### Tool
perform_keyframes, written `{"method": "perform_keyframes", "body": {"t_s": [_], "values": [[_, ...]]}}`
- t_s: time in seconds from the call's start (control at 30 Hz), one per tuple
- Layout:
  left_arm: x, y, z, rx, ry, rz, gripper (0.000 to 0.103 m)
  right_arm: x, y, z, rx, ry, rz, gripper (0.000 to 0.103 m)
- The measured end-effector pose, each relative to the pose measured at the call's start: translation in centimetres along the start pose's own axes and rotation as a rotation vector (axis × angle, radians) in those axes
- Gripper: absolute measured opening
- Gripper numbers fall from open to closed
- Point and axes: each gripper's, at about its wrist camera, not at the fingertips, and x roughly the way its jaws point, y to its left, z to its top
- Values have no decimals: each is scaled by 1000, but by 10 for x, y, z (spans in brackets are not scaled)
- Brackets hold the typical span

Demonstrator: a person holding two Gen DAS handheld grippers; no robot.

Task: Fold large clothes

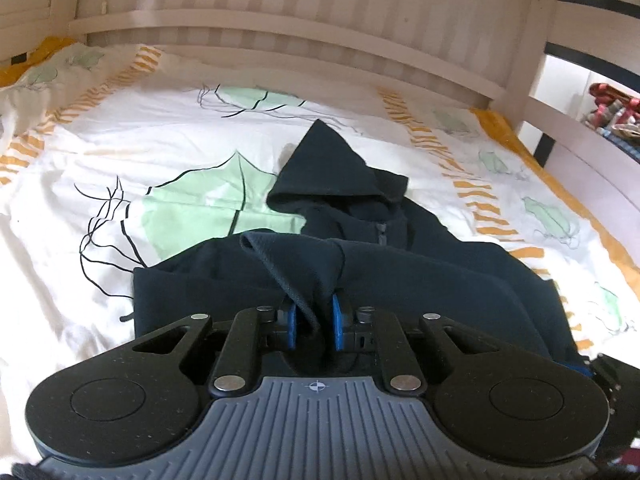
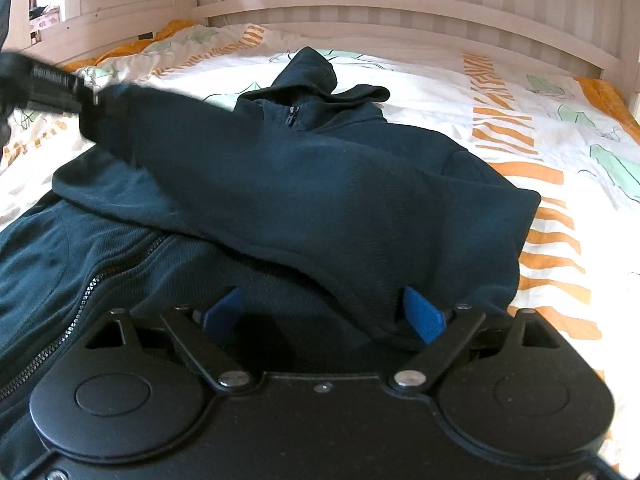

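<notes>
A dark navy zip hoodie (image 1: pixel 352 208) lies on the bed, hood pointing toward the headboard. My left gripper (image 1: pixel 314 322) is shut on a fold of its fabric, a sleeve end, lifted above the body. In the right wrist view the hoodie (image 2: pixel 320 184) fills the middle, with a sleeve folded across the chest. My right gripper (image 2: pixel 324 312) is open, its blue pads (image 2: pixel 424 316) wide apart with loose fabric draped over and between them. The left gripper (image 2: pixel 52 88) shows at the upper left, holding the sleeve end.
The bed sheet (image 1: pixel 120 152) is white with green leaves and orange stripes. A pale wooden slatted headboard (image 1: pixel 280 20) runs across the back. A wooden side rail (image 1: pixel 580 148) stands at the right, with cluttered items (image 1: pixel 612 112) beyond it.
</notes>
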Motion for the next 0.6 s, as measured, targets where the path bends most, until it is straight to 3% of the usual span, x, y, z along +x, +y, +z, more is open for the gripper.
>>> {"method": "perform_keyframes", "body": {"t_s": [0.1,0.2,0.3,0.33,0.43,0.6], "values": [[16,5,-8,0,61,9,18,1,1,0,-7,2,-1,93],[31,8,-22,13,106,49,28,2,1,0,-10,4,-4,94],[43,15,-36,14,129,79,48,3,2,-1,-14,6,-5,97],[44,18,-40,9,117,86,57,3,3,-1,-17,7,-6,98],[42,20,-49,4,80,78,67,5,4,-1,-27,11,-7,102],[45,3,-67,124,13,105,83,5,4,-2,-21,9,-2,102]]}}
